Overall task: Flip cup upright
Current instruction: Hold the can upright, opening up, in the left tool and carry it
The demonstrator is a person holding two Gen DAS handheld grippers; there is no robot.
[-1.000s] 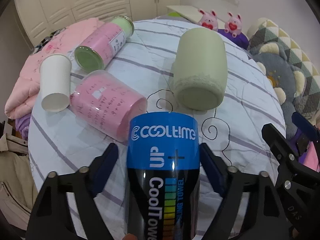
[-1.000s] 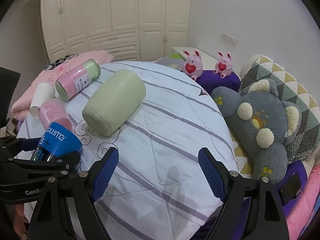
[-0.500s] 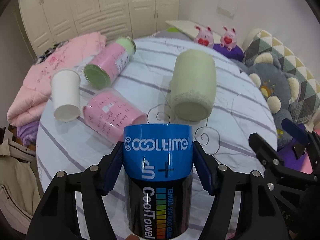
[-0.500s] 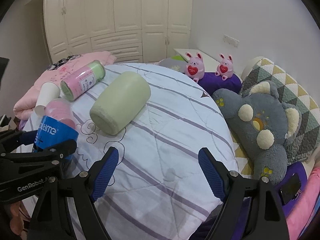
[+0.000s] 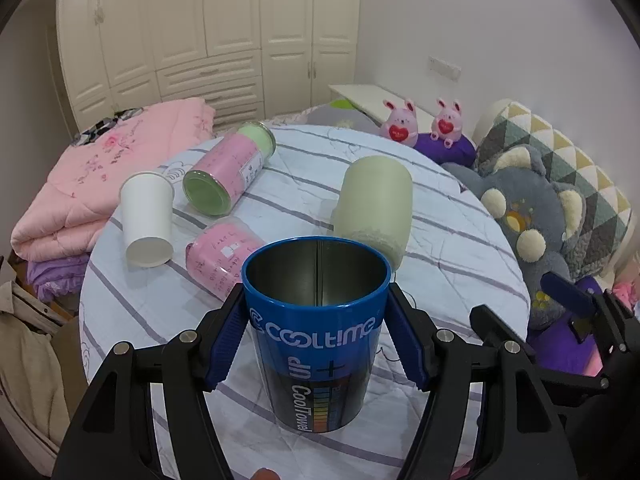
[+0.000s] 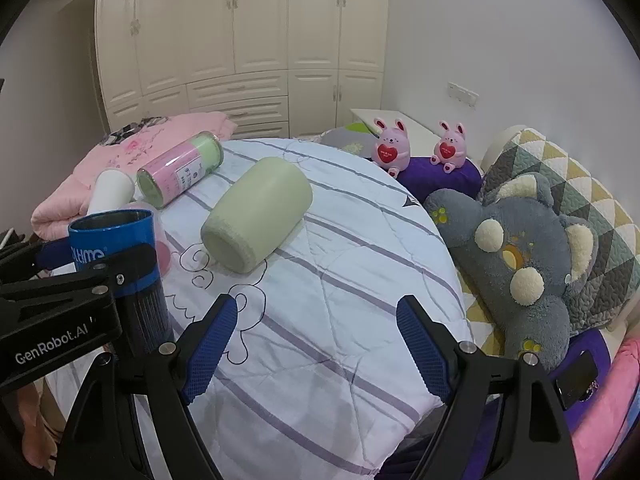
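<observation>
A blue and black Cooltime cup (image 5: 316, 336) stands upright with its open mouth up, base on the quilted round table (image 5: 460, 256). My left gripper (image 5: 316, 340) is shut on the cup, its blue pads pressed on both sides below the rim. The cup also shows at the left of the right wrist view (image 6: 120, 256). My right gripper (image 6: 316, 352) is open and empty above the table's near edge, to the right of the cup.
Lying on the table: a pale green cup (image 5: 376, 204), a pink cup (image 5: 224, 256), a white paper cup (image 5: 146, 216) and a pink and green jar (image 5: 232, 168). A grey plush toy (image 6: 516, 256) lies right of the table. A pink quilt (image 5: 88, 188) lies left.
The blue cup has gone from lying tilted in my left gripper to standing upright, with its open mouth now showing. My right gripper stayed open in place.
</observation>
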